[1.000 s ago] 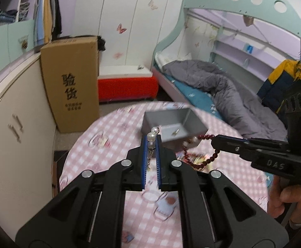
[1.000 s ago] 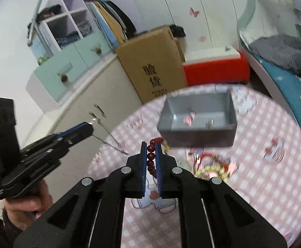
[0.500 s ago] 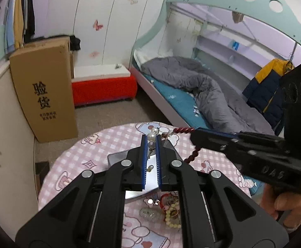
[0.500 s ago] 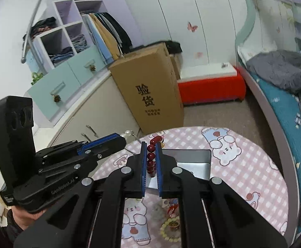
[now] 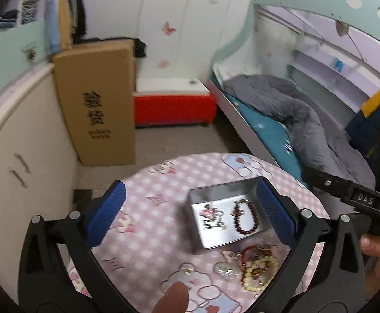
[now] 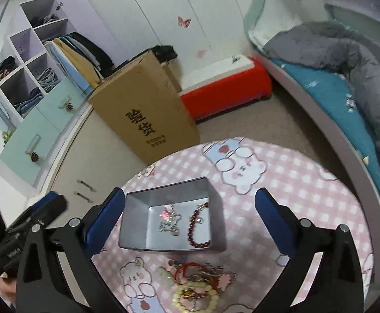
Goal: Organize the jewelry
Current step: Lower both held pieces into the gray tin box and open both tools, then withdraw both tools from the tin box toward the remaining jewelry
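A dark red bead bracelet [image 6: 199, 228] lies flat inside the grey metal tray [image 6: 137, 224], toward its right side, and a thin silver chain with a pearl-like cluster [image 6: 169, 221] lies just beside it nearer the tray's middle; the two are close but whether they touch is unclear. The tray sits on a round table covered with a pink checked cloth [image 6: 281, 195] printed with cartoon bears. Just in front of the tray, on the cloth, rests a tangled heap of jewelry [image 6: 195, 284]: a cream bead bracelet, a red cord, a pale green pendant and some chains. The right gripper [image 6: 190, 221] hangs above the tray with its blue-padded jaws spread wide and nothing between them. The left gripper [image 5: 190, 215] is likewise wide open and empty, its pads framing the tray and the cloth to its left. Beyond the table stand a tall cardboard box [image 6: 143, 109], a red bench [image 6: 226, 91], a bed with a grey duvet [image 6: 346, 60] and open shelves of folded clothes [image 6: 30, 73].
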A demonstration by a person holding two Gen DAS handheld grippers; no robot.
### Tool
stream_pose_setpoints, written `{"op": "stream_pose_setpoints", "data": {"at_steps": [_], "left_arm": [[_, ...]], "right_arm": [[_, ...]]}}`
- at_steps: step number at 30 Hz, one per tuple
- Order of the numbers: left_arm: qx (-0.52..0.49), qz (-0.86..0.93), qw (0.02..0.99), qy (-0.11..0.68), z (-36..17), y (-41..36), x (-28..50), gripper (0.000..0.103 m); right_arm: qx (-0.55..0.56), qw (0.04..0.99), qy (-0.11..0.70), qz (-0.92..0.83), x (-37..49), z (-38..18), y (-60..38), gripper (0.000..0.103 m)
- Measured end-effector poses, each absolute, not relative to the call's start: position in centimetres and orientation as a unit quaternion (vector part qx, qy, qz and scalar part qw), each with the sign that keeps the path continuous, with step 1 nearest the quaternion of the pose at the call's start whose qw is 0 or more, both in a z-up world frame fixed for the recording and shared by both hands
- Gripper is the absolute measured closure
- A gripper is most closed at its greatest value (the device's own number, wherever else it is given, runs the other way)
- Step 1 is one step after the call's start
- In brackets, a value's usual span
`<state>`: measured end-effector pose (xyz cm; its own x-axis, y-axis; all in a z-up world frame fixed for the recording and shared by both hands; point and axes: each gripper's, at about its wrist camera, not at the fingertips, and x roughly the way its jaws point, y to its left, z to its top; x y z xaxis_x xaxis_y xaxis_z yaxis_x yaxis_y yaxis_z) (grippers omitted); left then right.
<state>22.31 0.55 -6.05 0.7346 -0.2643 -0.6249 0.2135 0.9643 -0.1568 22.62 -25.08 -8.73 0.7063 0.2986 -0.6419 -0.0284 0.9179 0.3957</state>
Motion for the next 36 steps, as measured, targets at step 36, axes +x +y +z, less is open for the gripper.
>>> {"op": "stream_pose_setpoints", "data": {"at_steps": [36], "left_arm": [[0.009, -0.07, 0.926, 0.371, -13.2, 2.2, 12.6, 0.006]], "right_arm": [[0.052, 0.907, 0.388, 0.153, 11.5, -13.8, -18.5, 0.007]]}}
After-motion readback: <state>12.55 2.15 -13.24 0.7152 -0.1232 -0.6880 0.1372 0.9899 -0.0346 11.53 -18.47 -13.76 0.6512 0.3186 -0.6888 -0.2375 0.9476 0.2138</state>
